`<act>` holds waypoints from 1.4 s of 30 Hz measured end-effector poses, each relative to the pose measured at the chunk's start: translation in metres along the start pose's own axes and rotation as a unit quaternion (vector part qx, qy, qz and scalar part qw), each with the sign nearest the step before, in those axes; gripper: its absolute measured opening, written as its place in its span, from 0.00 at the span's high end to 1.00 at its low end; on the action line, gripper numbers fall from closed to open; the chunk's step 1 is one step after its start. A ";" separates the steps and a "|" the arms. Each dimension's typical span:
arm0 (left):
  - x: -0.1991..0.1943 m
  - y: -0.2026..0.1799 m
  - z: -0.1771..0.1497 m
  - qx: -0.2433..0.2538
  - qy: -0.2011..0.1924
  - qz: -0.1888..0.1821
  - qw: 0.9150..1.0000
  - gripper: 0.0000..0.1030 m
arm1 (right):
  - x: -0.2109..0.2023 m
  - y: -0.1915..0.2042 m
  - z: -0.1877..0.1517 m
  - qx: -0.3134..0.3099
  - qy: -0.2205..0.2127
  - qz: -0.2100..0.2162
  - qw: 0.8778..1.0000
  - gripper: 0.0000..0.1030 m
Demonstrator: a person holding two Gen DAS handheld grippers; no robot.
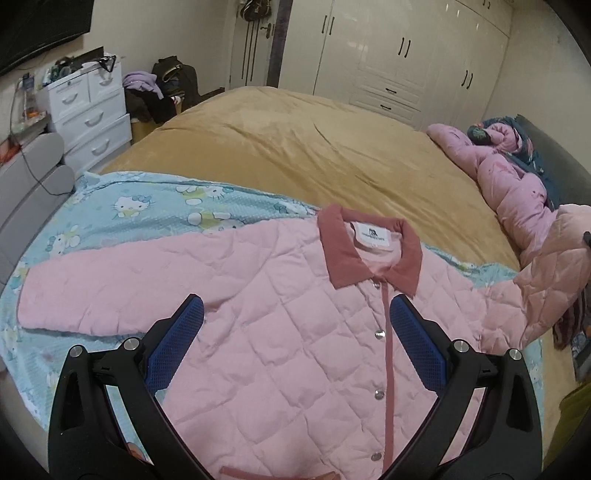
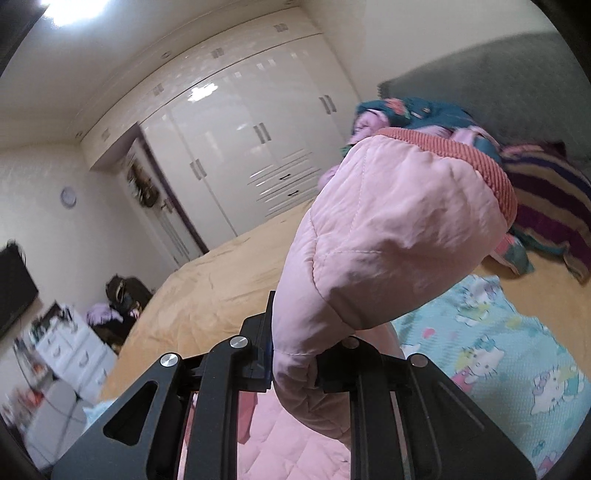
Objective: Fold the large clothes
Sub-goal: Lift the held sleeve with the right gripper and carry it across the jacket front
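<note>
1. Right gripper point(image 2: 295, 354) – jaws clamped on the sleeve point(image 2: 388, 236) of the pink quilted jacket point(image 1: 295, 332), cuff raised above the bed point(image 1: 295, 147).
2. Left gripper point(image 1: 295, 325) – jaws spread wide, empty, poised over the jacket front.
3. Jacket lies buttoned, collar point(image 1: 369, 251) up, on the blue cartoon sheet point(image 1: 129, 214).

Indoor lighting, moderately bright and warm. A ceiling light point(image 2: 70, 9) glares at the right wrist view's upper left, reflecting off glossy wardrobe doors point(image 2: 236, 147). That view shows motion blur; both show fisheye curvature and dark corner vignetting.
</note>
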State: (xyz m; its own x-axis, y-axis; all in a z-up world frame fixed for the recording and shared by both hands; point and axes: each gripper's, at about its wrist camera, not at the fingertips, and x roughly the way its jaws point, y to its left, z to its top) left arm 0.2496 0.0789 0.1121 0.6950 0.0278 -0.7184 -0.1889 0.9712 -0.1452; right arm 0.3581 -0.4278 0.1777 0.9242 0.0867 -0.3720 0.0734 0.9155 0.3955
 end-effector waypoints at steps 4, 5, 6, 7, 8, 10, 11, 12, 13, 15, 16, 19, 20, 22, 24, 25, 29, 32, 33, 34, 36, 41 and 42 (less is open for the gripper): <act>0.006 0.013 0.010 -0.011 -0.004 -0.002 1.000 0.08 | 0.011 0.026 -0.013 -0.032 0.005 0.005 0.999 0.85; 0.008 0.016 0.012 -0.016 -0.005 -0.006 1.000 0.08 | 0.012 0.030 -0.019 -0.037 0.008 0.008 0.999 0.85; 0.010 0.020 0.013 -0.019 -0.006 -0.009 1.000 0.08 | 0.014 0.036 -0.024 -0.042 0.012 0.011 0.999 0.85; 0.012 0.025 0.015 -0.021 -0.011 -0.009 1.000 0.08 | 0.016 0.039 -0.028 -0.044 0.015 0.014 0.999 0.85; 0.016 0.029 0.017 -0.023 -0.015 -0.004 1.000 0.08 | 0.019 0.045 -0.032 -0.047 0.017 0.017 0.999 0.85; 0.022 0.034 0.018 -0.027 -0.014 0.001 1.000 0.08 | 0.024 0.055 -0.041 -0.053 0.020 0.022 0.998 0.85; 0.026 0.037 0.018 -0.029 -0.013 -0.001 0.999 0.08 | 0.028 0.061 -0.046 -0.059 0.022 0.026 0.998 0.85; 0.031 0.040 0.018 -0.032 -0.010 -0.006 0.999 0.08 | 0.031 0.067 -0.050 -0.064 0.023 0.029 0.997 0.85; 0.033 0.041 0.018 -0.034 -0.008 -0.009 0.999 0.08 | 0.035 0.074 -0.055 -0.070 0.025 0.034 0.997 0.85; 0.040 0.047 0.018 -0.045 -0.005 -0.020 0.999 0.08 | 0.042 0.089 -0.066 -0.078 0.028 0.039 0.996 0.85; 0.044 0.051 0.018 -0.055 -0.005 -0.028 0.998 0.08 | 0.044 0.093 -0.070 -0.081 0.029 0.041 0.995 0.85; 0.050 0.064 0.014 -0.082 -0.004 -0.044 0.996 0.08 | 0.056 0.114 -0.090 -0.090 0.039 0.054 0.994 0.85; 0.052 0.067 0.013 -0.084 -0.004 -0.047 0.995 0.08 | 0.060 0.120 -0.097 -0.093 0.042 0.060 0.993 0.85; 0.058 0.072 0.010 -0.085 -0.008 -0.049 0.995 0.08 | 0.068 0.131 -0.109 -0.102 0.048 0.067 0.991 0.85; 0.065 0.077 0.009 -0.091 -0.011 -0.066 0.994 0.08 | 0.077 0.145 -0.123 -0.113 0.056 0.075 0.989 0.85; 0.067 0.080 0.008 -0.095 -0.011 -0.073 0.993 0.08 | 0.082 0.154 -0.132 -0.119 0.062 0.080 0.988 0.85; 0.082 0.092 0.003 -0.122 -0.002 -0.098 0.988 0.08 | 0.095 0.182 -0.160 -0.140 0.076 0.087 0.983 0.85; 0.095 0.102 0.001 -0.143 0.010 -0.107 0.984 0.08 | 0.101 0.201 -0.179 -0.162 0.083 0.091 0.979 0.85; 0.098 0.104 0.000 -0.149 0.012 -0.109 0.983 0.08 | 0.104 0.206 -0.187 -0.168 0.087 0.092 0.978 0.85; 0.102 0.109 -0.001 -0.160 0.015 -0.118 0.980 0.08 | 0.106 0.210 -0.193 -0.173 0.090 0.092 0.977 0.85; 0.107 0.114 -0.002 -0.170 0.018 -0.127 0.977 0.08 | 0.111 0.216 -0.207 -0.182 0.099 0.091 0.974 0.85; 0.117 0.116 -0.007 -0.175 0.030 -0.136 0.975 0.08 | 0.123 0.225 -0.241 -0.201 0.128 0.089 0.967 0.85; 0.119 0.114 -0.008 -0.176 0.032 -0.140 0.974 0.08 | 0.124 0.226 -0.247 -0.205 0.134 0.090 0.965 0.85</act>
State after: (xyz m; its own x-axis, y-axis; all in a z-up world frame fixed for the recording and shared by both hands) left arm 0.3051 0.1912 0.0049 0.7108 -0.2530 -0.6563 -0.2319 0.7966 -0.5582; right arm 0.3965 -0.1132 0.0133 0.7735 0.3069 -0.5545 -0.2846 0.9500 0.1288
